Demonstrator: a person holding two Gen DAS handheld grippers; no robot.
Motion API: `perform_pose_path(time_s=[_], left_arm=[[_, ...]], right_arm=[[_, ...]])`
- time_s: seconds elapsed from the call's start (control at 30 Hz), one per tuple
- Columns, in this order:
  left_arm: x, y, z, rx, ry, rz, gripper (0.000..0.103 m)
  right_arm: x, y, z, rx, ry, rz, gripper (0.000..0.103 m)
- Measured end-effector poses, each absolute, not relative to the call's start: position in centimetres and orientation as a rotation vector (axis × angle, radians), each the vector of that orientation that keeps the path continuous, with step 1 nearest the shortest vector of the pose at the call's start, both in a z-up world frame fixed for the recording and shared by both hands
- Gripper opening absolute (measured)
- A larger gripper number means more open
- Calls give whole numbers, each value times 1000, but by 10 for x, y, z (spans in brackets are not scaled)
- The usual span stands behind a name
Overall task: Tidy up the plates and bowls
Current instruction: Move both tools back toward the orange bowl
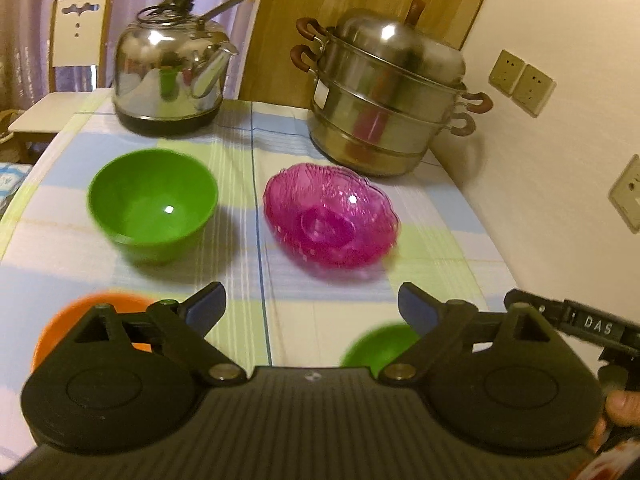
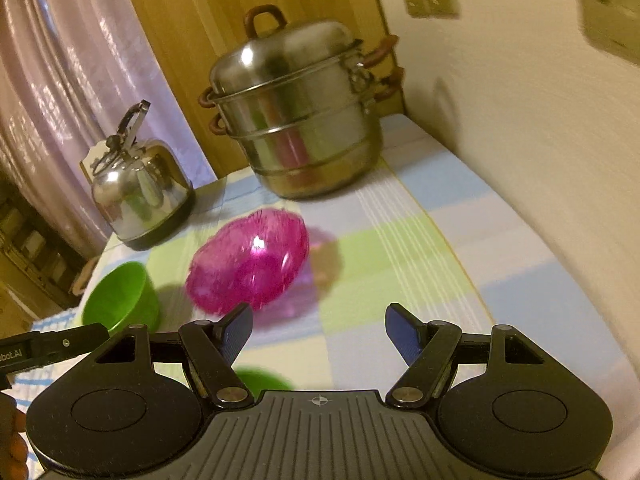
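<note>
A pink translucent glass bowl [image 1: 331,216] sits on the checked tablecloth [image 1: 440,248], tilted toward me; it also shows in the right wrist view [image 2: 248,260]. A green bowl [image 1: 153,204] stands upright left of it, also in the right wrist view [image 2: 120,300]. An orange bowl [image 1: 60,316] and a second green bowl [image 1: 376,344] lie near me, partly hidden by my left gripper [image 1: 312,306], which is open and empty above the cloth. My right gripper [image 2: 319,330] is open and empty, just short of the pink bowl.
A steel kettle [image 1: 172,64] and a stacked steel steamer pot [image 1: 392,92] stand at the table's back. A wall with sockets [image 1: 520,80] runs along the right edge. A white chair [image 1: 76,40] stands at back left. The kettle [image 2: 136,188] and pot [image 2: 296,120] show in the right view.
</note>
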State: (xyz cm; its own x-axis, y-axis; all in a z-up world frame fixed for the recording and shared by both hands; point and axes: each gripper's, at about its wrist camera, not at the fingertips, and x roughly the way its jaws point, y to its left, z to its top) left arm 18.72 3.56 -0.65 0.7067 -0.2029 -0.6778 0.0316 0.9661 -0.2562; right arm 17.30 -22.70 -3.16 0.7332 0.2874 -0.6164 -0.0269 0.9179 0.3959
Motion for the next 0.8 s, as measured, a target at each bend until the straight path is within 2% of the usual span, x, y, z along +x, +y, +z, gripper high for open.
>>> perform_pose_path(time_s=[0.33,0.8], left_arm=[[96,45,4,-257,771,-92,94],[35,59,-7,-254,807,-51,94]], right_arm=[[86,-220,-25,430,768,212,73],[33,-194,-27,459,827,281,73]])
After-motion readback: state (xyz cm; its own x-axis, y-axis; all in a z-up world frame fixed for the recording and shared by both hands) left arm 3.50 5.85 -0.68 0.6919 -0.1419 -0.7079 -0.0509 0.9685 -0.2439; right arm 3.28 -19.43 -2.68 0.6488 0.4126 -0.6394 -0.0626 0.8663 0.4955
